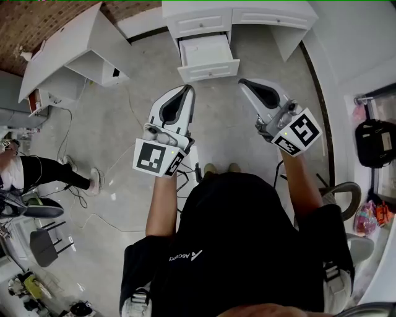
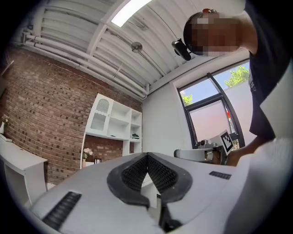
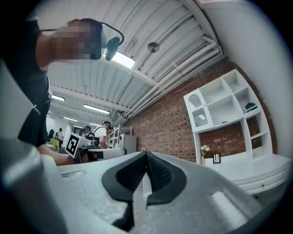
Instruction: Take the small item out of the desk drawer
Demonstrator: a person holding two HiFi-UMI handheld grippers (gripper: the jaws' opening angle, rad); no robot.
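The white desk (image 1: 272,15) stands at the far side of the floor, and its middle drawer (image 1: 208,57) is pulled open. The drawer's inside looks plain white, and I see no small item in it from here. I hold both grippers raised in front of my chest, well short of the drawer. The left gripper (image 1: 187,88) is shut with nothing between its jaws, and its ribbed pads meet at the tip (image 2: 147,154). The right gripper (image 1: 242,82) is shut and empty too, pads together (image 3: 146,151). Both gripper views look out at the walls and ceiling.
A white shelf unit (image 1: 74,56) lies on the floor at the left, and cables (image 1: 93,217) trail across the grey floor. Another person (image 1: 37,173) sits at the left edge near a chair (image 1: 43,244). A black bag (image 1: 374,142) hangs at the right.
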